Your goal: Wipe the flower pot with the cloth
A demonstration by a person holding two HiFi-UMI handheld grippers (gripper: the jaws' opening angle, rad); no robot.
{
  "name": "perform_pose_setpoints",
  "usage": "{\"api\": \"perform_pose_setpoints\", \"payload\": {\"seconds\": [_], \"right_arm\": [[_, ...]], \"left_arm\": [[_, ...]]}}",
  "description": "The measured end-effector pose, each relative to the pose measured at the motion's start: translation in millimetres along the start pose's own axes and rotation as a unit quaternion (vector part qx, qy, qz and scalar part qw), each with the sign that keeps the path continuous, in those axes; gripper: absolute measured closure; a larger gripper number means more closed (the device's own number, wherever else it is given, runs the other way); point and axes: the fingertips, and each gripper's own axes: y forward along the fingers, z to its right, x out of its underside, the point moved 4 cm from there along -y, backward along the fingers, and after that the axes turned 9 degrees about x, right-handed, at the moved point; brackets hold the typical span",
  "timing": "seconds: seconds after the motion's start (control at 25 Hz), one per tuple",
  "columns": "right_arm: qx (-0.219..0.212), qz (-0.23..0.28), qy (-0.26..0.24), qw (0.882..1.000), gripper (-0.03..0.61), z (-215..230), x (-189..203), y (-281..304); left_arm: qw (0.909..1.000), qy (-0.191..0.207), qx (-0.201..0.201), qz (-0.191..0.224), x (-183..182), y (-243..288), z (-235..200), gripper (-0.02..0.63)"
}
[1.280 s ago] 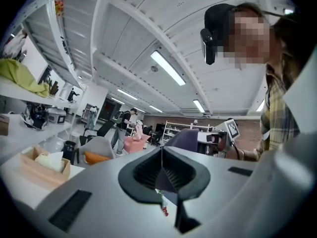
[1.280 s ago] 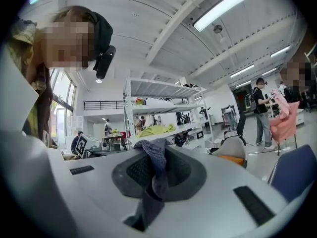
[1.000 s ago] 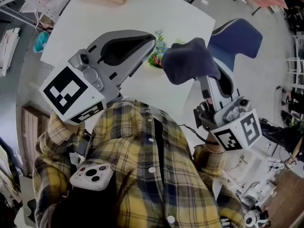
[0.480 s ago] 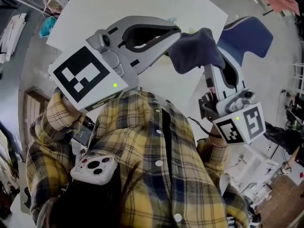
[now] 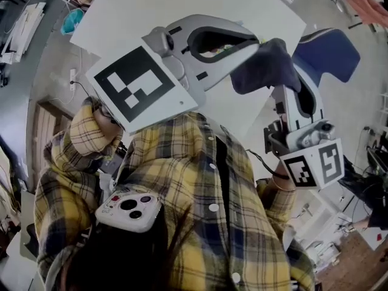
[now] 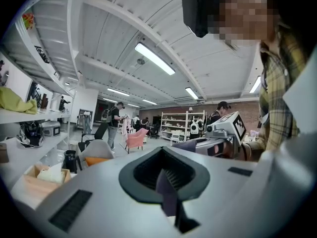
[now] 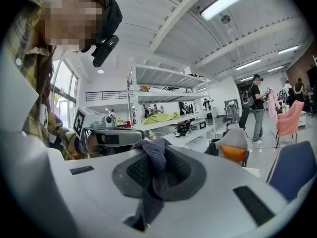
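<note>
Your right claw (image 7: 155, 178) is clamping its jaws on the dark cloth (image 5: 265, 70), holding it up above the white surface (image 5: 157, 5). Your left claw (image 6: 167, 183) is hanging just beside it, jaws together, carrying nothing recognisable. No view is showing the flower pot clearly; it is likely sitting behind the left claw. Wiping is seemingly not yet happening.

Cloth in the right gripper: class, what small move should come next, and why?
Probably tilt the right gripper down toward the table. Its jaws are shut on the cloth, but its view looks out across the room, so nothing to wipe lies ahead.
</note>
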Motion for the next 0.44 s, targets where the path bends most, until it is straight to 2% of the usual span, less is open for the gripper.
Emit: {"api": "perform_pose_setpoints", "payload": {"seconds": [0.44], "right_arm": [[0.007, -0.003, -0.002, 1.000, 0.563, -6.0, 2.5, -0.4]], "left_arm": [[1.0000, 0.000, 0.008, 0.001, 4.6, -2.7, 0.6, 0.606]]}}
